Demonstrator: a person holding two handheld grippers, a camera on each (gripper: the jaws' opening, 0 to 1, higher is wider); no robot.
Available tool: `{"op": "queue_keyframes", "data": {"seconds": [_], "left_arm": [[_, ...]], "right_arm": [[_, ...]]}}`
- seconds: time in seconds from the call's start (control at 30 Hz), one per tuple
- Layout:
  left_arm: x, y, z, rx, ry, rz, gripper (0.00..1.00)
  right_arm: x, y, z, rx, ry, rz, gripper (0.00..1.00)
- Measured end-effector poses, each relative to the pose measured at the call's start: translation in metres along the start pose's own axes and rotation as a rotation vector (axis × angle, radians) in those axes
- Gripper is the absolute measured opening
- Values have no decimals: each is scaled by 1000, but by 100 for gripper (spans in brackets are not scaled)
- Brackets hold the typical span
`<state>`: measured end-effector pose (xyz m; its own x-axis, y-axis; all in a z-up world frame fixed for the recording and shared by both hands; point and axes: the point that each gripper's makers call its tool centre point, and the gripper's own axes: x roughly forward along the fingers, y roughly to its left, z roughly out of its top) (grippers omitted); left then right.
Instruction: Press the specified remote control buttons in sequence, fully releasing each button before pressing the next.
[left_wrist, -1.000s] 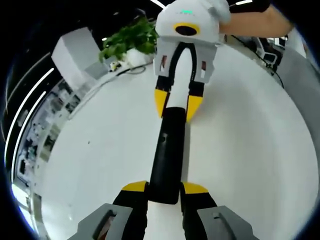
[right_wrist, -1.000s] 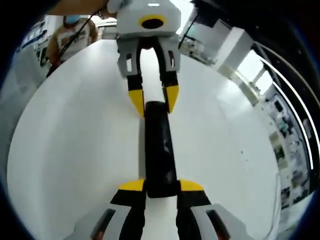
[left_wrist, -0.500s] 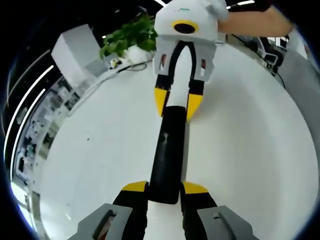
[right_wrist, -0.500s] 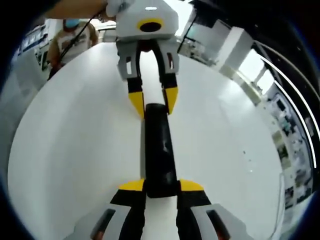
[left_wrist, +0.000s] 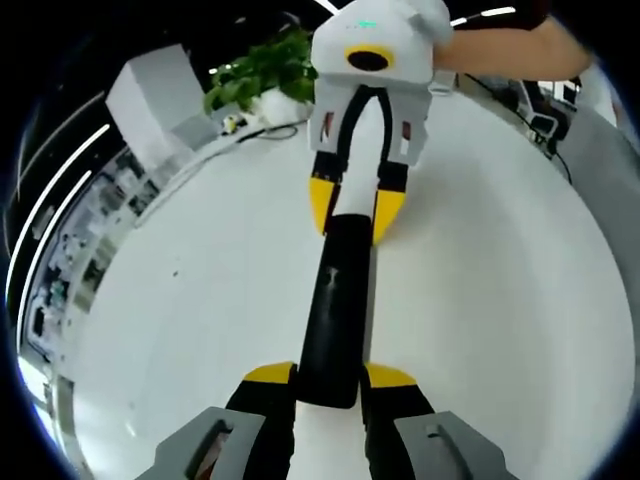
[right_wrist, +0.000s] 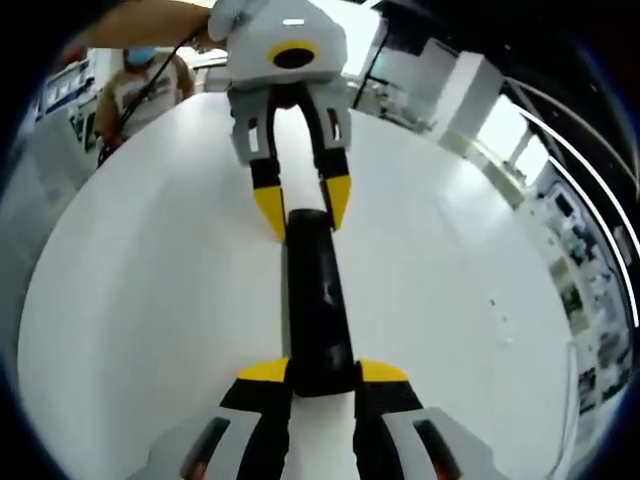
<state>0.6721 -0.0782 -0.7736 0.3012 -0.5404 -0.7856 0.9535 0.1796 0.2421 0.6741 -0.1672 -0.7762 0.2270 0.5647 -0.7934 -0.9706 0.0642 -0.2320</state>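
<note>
- The remote control (left_wrist: 335, 300) in the left gripper view was a long black bar, and I could read no brand, label or writing on it.
- My left gripper (left_wrist: 330, 378) pinched its near end between the yellow-tipped jaws at the bottom of that view.
- Its long axis ran straight away from me along my jaws; the far end sat between the yellow tips of my right gripper (left_wrist: 348, 212), which came in from the top.
- It lay over a plain white round table (left_wrist: 500, 300). Beyond the rim I saw a green potted plant (left_wrist: 262, 72), a pale grey box (left_wrist: 150, 95), and light strips along the dim left side of the room.
- A bare arm (left_wrist: 510, 45) reached in at the top right behind the right gripper.
- In the right gripper view the remote control (right_wrist: 315, 300) again ran lengthwise away from me, black and unmarked as far as I could tell.
- My right gripper (right_wrist: 320, 375) clamped the near end; my left gripper (right_wrist: 301, 205) straddled the far end with its yellow tips.
- The white table (right_wrist: 130, 300) spread to both sides. A person (right_wrist: 145, 85) stood past its far left edge, and bright windows and shelving ran along the right.
</note>
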Motion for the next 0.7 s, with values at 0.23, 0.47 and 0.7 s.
{"op": "queue_keyframes", "data": {"seconds": [0.23,0.47,0.7], "left_arm": [[0,0,-1,-10,-2,-14,24],[0,0,-1,-42,-17,-38,24],[0,0,-2,-53,-25,-53,24]], "right_arm": [[0,0,0,8,-4,15,20],[2,-3,-1,42,-22,28,21],[3,-2,-2,75,-34,39,21]]}}
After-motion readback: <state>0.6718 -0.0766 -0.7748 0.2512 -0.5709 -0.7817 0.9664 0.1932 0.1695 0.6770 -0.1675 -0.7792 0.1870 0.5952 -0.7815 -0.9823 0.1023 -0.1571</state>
